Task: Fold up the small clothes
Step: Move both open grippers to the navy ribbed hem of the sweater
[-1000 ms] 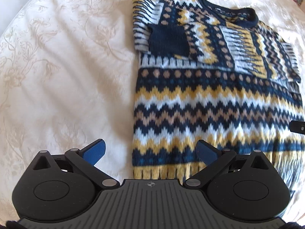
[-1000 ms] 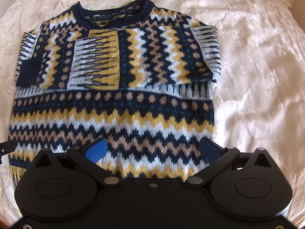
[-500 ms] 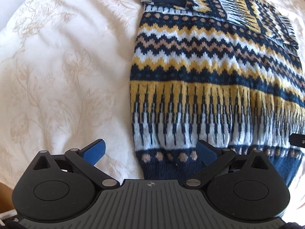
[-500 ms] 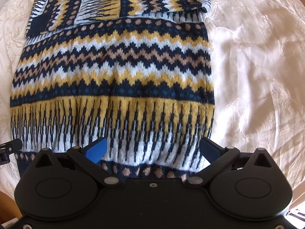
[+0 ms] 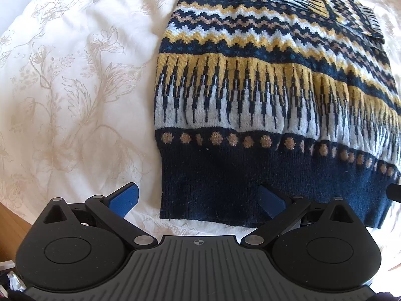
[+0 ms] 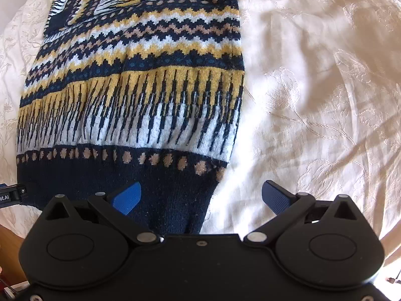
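Lying flat on a cream floral bedspread (image 5: 75, 80): a patterned knit sweater (image 5: 263, 87), navy hem band (image 5: 225, 183) nearest, sleeves folded across the chest at the far end.

Hovering at the hem's left corner: the left gripper (image 5: 198, 200), jaws spread wide, gripping nothing. Sitting over bare bedspread just outside the sweater's edge: its left blue fingertip (image 5: 124, 199). Sitting over the navy band: the right one. Possibly brushing the knit there, though hard to tell from this angle.

Hovering at the opposite hem corner: the right gripper (image 6: 200, 198), jaws likewise apart and empty. Sitting over the navy band: its left fingertip (image 6: 127, 198); over the bedspread beyond the sweater's right edge: the other.

Peeking in at the far left of the right wrist view, level with the hem: part of the left gripper.
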### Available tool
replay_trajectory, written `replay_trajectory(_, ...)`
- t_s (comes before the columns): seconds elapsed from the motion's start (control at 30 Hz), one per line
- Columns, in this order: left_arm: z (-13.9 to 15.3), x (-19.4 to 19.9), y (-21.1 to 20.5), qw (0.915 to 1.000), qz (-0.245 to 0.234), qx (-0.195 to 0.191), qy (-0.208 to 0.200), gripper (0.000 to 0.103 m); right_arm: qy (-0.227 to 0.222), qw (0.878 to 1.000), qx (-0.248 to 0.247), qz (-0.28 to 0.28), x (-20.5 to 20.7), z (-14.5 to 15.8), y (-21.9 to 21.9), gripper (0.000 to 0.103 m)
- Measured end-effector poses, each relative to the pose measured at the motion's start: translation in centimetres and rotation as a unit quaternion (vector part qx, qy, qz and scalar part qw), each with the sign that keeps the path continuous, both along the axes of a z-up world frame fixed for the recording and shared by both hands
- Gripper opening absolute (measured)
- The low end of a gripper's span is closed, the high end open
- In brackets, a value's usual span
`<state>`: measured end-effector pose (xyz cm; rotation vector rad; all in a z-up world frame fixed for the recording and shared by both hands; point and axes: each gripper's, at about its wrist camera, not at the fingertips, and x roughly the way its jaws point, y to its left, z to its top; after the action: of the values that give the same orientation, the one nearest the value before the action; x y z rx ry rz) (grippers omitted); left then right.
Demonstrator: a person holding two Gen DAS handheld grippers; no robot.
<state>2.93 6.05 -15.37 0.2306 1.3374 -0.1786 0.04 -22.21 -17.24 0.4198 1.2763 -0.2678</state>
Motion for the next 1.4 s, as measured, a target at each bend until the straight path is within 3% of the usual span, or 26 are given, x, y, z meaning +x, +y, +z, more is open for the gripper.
replay_trajectory(0.33, 0.2, -2.0, 0.5, 0.9978, -0.044, -0.01, -0.048, 0.103, -0.101, 0.995, -0.008, 0.015, -3.5, -0.4, 0.4, 0.102)
replay_trajectory(0.53, 0.3, -2.0, 1.9, 0.9947, -0.053, -0.039, -0.079, 0.103, -0.129, 0.991, 0.002, 0.036, -4.0, -0.7, 1.4, 0.102)
replay_trajectory(0.8, -0.8, -1.5, 3.3, 0.9937, -0.065, -0.049, -0.077, 0.103, -0.105, 0.993, 0.041, 0.017, -3.4, -2.5, 1.8, 0.102)
replay_trajectory(1.03, -2.2, -1.0, 3.3, 0.9932, -0.078, -0.061, -0.061, 0.102, -0.085, 0.996, 0.036, 0.011, -2.5, -3.7, 2.1, 0.103)
replay_trajectory(1.23, -2.1, -0.8, 2.8, 0.9897, -0.1, -0.072, -0.073, 0.102, -0.098, 0.995, 0.026, 0.007, -2.7, -3.9, 2.4, 0.103)
replay_trajectory(1.4, -2.9, -0.2, 3.4, 0.9905, -0.088, -0.091, -0.054, 0.102, -0.097, 0.994, 0.045, 0.001, -2.9, -3.7, 1.8, 0.103)
